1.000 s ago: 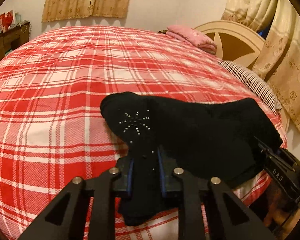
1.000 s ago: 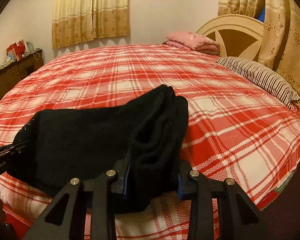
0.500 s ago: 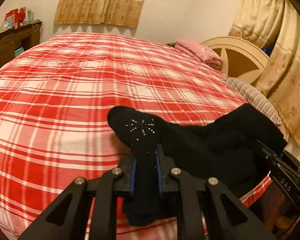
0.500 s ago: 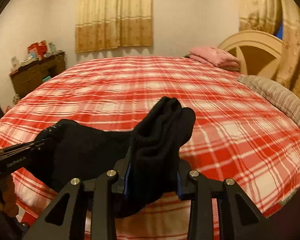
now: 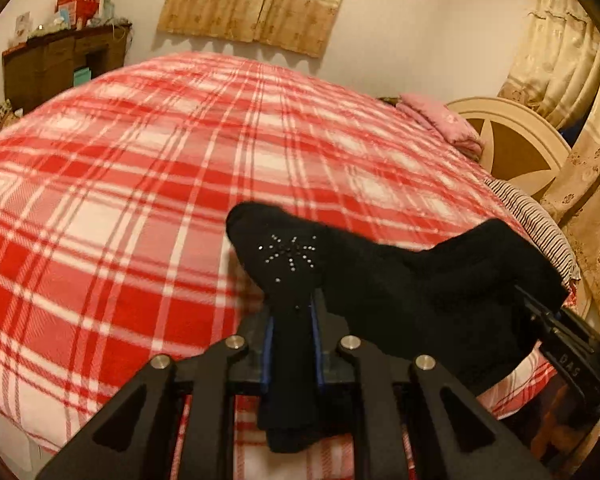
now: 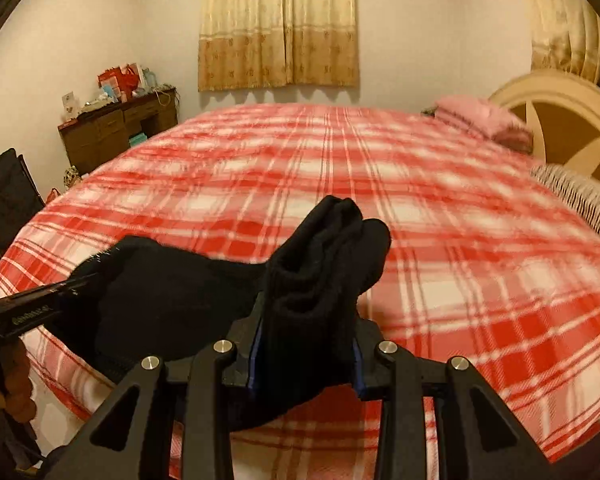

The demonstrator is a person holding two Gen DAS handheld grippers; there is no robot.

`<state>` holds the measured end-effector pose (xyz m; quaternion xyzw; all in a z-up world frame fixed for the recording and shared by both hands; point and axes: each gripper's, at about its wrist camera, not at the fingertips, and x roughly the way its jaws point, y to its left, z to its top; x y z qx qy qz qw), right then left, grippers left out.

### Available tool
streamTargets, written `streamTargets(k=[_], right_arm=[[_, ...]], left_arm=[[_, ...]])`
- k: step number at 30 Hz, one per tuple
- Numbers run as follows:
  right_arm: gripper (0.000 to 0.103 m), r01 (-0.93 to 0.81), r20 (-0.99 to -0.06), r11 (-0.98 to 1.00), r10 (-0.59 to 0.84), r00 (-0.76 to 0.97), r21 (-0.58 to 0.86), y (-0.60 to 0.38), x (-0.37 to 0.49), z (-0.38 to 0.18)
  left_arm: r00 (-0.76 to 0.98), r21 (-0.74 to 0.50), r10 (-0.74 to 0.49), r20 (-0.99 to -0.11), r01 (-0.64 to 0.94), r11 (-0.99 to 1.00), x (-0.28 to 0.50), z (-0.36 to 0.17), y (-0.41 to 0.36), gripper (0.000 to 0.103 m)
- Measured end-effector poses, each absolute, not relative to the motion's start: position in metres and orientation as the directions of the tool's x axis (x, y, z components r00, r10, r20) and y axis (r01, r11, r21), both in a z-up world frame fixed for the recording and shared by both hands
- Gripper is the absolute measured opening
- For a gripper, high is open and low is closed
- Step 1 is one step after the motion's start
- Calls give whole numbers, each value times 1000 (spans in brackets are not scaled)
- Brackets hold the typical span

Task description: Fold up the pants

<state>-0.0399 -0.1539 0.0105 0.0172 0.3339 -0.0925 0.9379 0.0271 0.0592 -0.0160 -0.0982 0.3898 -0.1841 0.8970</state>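
Black pants (image 5: pixel 420 292) held up over near edge of bed (image 5: pixel 140 200), slung between both tools, not lying flat. Left gripper (image 5: pixel 291 344) clenched on a bunched end carrying a small rhinestone starburst (image 5: pixel 290 252); cloth pokes out past the jaws and hangs below them too. Right gripper (image 6: pixel 306 344) clamped on a thicker, multi-layer wad of the other end. Span between sags, so fabric reads soft, limp, light; knit-looking, probably grippy rather than slick, no fragility beyond the stones. Zero stiffness: shape follows whatever holds it, so expect droop and bunching on any lift. Both current grips look like wads, not clean edges, so layers likely misaligned. Better purchase probably at flat corners of waistband or hems, one layer stack per jaw, pulled taut before laying down. Risk: inner layers slipping out of thick right-hand bunch, or crooked fold line. Plenty of plaid blanket (image 6: pixel 420 220) toward far edge for spreading. Pink folded bedding (image 6: pixel 480 120) and striped pillow (image 6: pixel 580 196) near headboard (image 6: pixel 560 108), well apart from the work.
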Motion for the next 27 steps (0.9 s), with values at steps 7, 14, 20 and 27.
streamTargets(k=[7,14,20,27], right_arm=[[35,245,-711,969,-143,689,42,-184,-48,-26],[35,242,-718,968,-120,685,69,-191,-52,-39],[35,240,-718,968,-110,687,81,-196,-51,-42],[36,240,-720,967,-104,686,88,-198,-50,-44]], left_arm=[[560,-351,-443,-699,271,896,27,-31,62,25],[610,-334,-446,-655,296,895,28,-9,72,65],[607,-255,-387,-694,296,920,46,-16,61,77],[523,-357,-429,-736,239,903,56,-42,52,51]])
